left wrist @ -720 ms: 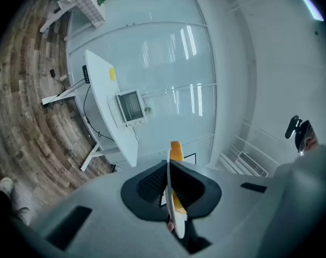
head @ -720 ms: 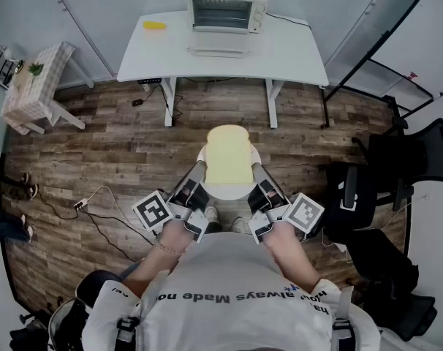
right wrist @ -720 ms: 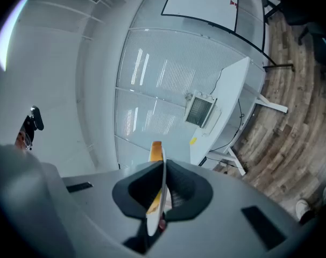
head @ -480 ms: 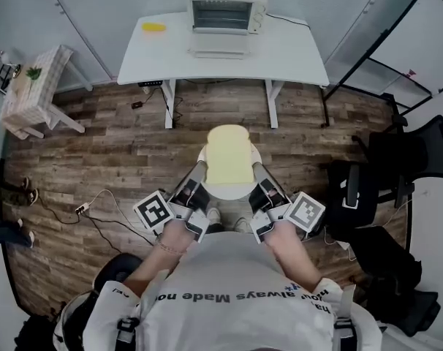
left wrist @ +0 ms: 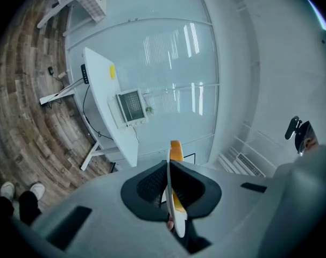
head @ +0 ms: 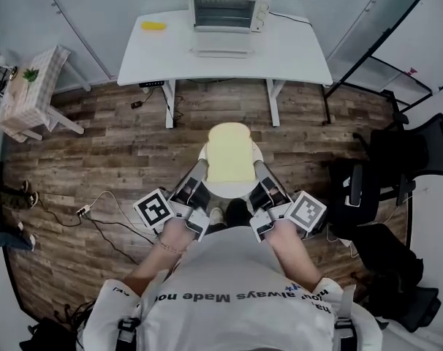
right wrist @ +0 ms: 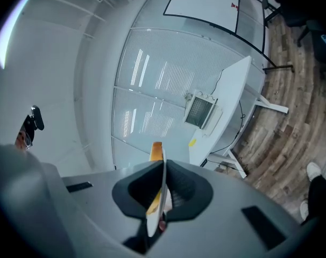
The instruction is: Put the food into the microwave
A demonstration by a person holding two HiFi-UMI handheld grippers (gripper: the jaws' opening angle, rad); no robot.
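Observation:
A slice of toast (head: 229,153) lies on a white plate (head: 229,190), held level in front of me above the wooden floor. My left gripper (head: 200,169) is shut on the plate's left rim and my right gripper (head: 257,169) on its right rim. In the left gripper view the plate (left wrist: 169,198) runs edge-on between the dark pads, with the toast (left wrist: 175,150) behind it. The right gripper view shows the same plate (right wrist: 161,190) and toast (right wrist: 156,150). The microwave (head: 227,9) stands with its door down on the white table (head: 294,50) ahead.
A yellow item (head: 153,25) lies on the table's left part. A small checked table (head: 30,93) stands at the left, dark office chairs (head: 397,167) at the right. Cables (head: 97,203) trail over the floor, and someone's feet (head: 4,190) show at the left edge.
Both grippers keep the plate in the same hold. Below it the feet have shifted: a dark shoe now shows beside the white one.

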